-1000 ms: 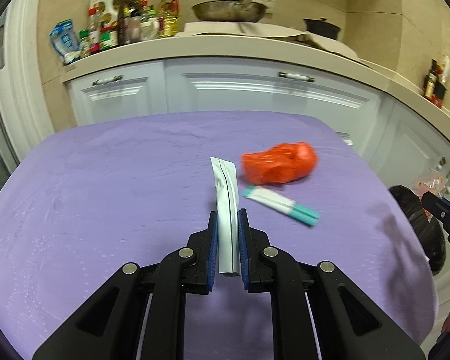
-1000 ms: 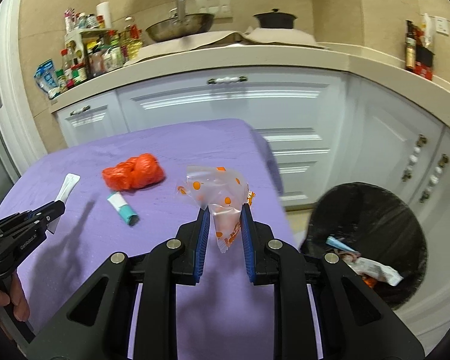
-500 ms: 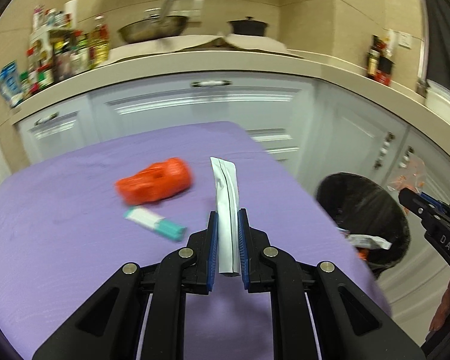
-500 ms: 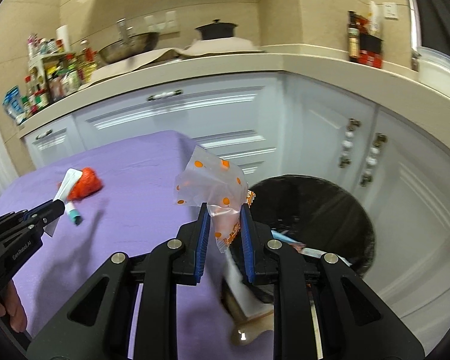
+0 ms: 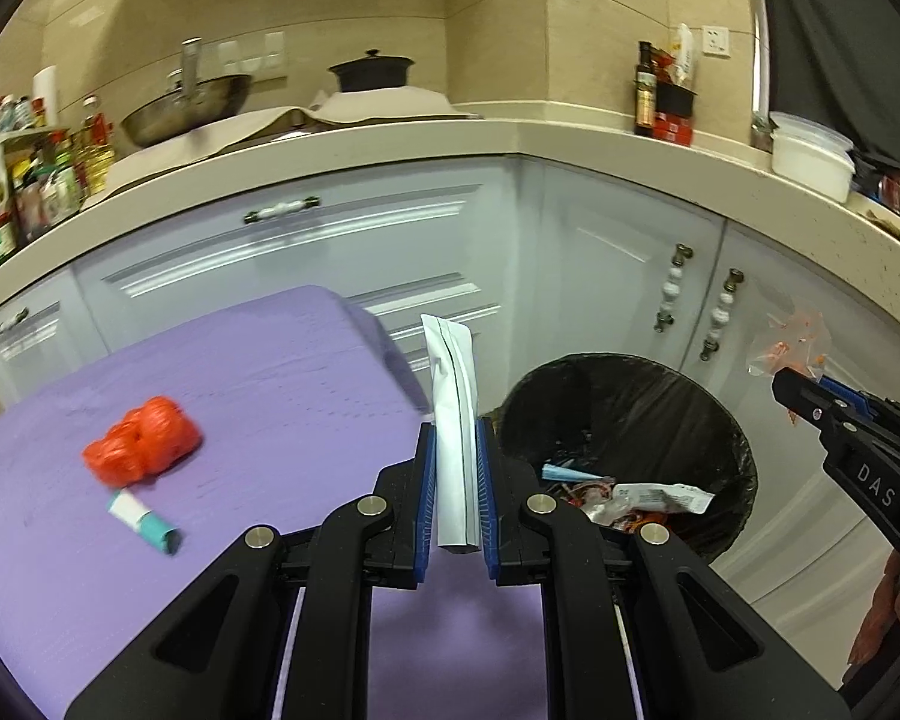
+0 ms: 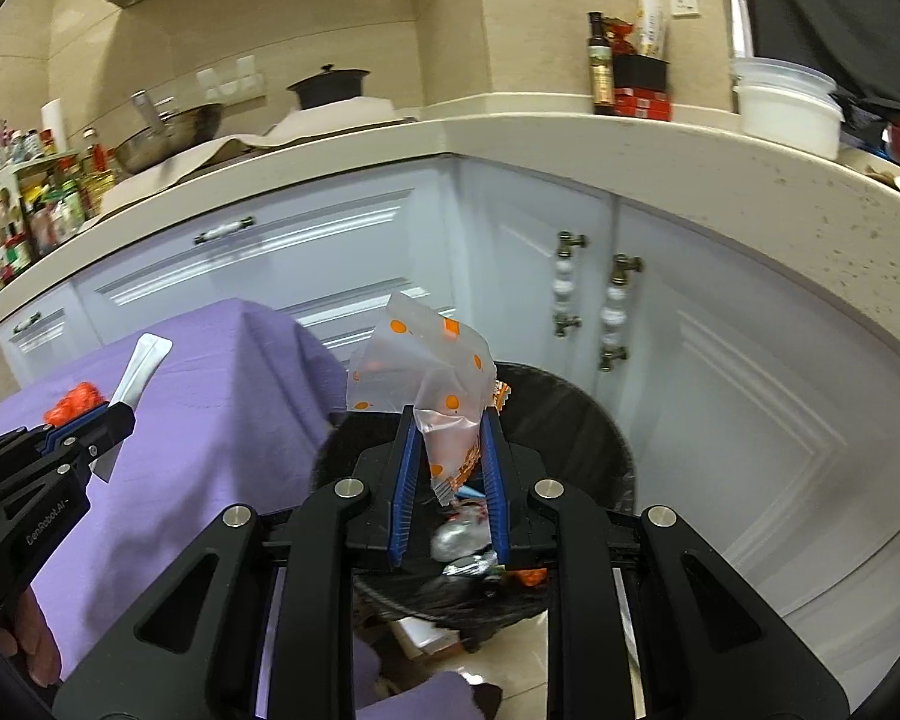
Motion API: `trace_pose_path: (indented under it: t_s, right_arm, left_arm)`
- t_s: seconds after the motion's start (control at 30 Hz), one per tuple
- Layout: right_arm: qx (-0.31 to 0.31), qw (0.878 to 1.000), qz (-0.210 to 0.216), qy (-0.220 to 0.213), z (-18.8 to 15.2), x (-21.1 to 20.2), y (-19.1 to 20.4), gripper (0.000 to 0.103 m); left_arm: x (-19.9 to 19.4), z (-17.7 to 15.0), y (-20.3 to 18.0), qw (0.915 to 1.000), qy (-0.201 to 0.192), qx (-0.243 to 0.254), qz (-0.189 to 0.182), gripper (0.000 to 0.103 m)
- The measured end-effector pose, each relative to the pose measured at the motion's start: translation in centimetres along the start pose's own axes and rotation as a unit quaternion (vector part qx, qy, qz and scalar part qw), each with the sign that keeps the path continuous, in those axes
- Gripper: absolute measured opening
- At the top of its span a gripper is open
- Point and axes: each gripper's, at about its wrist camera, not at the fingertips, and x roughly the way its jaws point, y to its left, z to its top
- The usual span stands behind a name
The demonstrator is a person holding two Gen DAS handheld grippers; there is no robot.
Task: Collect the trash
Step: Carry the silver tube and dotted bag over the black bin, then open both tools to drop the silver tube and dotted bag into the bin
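While left gripper (image 5: pixel 456 450) pinches a white sachet (image 5: pixel 453 396), right gripper (image 6: pixel 448 456) clamps a dotted wrapper (image 6: pixel 426 378) (above bin (image 6: pixel 594 420)).

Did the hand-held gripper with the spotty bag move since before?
Yes. The right hand-held gripper carried the spotted bag off the purple table to above the black bin.

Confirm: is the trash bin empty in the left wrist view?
No, the black-lined trash bin already holds several crumpled wrappers at its bottom.
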Motion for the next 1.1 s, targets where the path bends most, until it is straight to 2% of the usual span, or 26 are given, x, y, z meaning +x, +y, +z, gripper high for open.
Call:
trace_pose_path:
  t_s: [0.57, 1.1]
  right_arm:
    - [0.018, 0.999, -0.033, 0.002, 0.0, 3.7, -3.6, 0.02]
    - [0.026, 0.999, -0.046, 0.009, -0.1, 6.4, -4.5, 0.02]
  left_arm:
    - [5.1, 1.4, -5.3, 0.9995, 0.017, 0.022, -0.014, 0.014]
    - [8.6, 1.7, -7.1, 0.999, 0.035, 0.023, -0.013, 0.015]
